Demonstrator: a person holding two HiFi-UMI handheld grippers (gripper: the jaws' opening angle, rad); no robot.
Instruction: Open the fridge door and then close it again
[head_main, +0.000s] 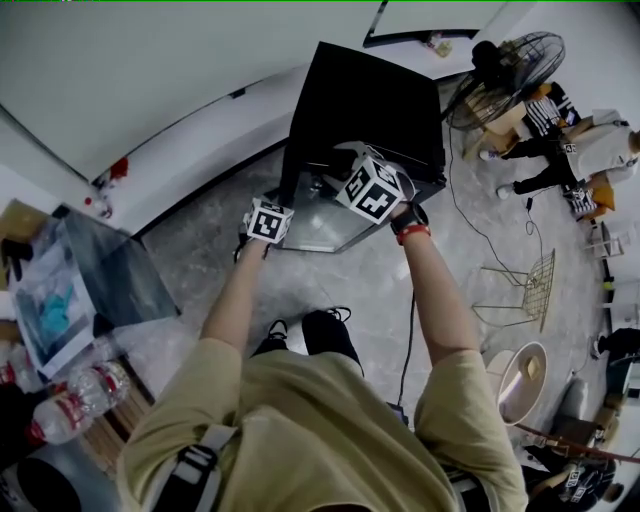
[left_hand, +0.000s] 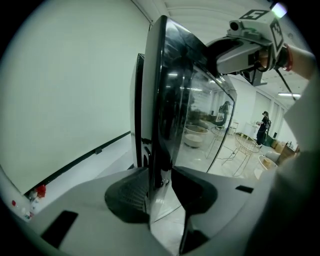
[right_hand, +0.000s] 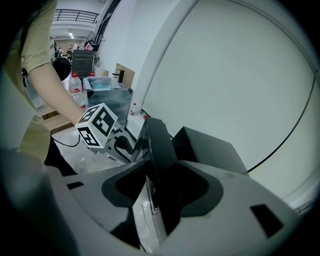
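Clamping the free edge of the small black boxy fridge's (head_main: 372, 100) glossy dark glass-fronted door (left_hand: 161, 75), left claw (left_hand: 161, 184) and right claw (right_hand: 153, 192) hold it partly ajar, so shutting it evidently remains.

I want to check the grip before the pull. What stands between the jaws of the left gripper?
The edge of the fridge door stands between the jaws of the left gripper; the left gripper view shows it.
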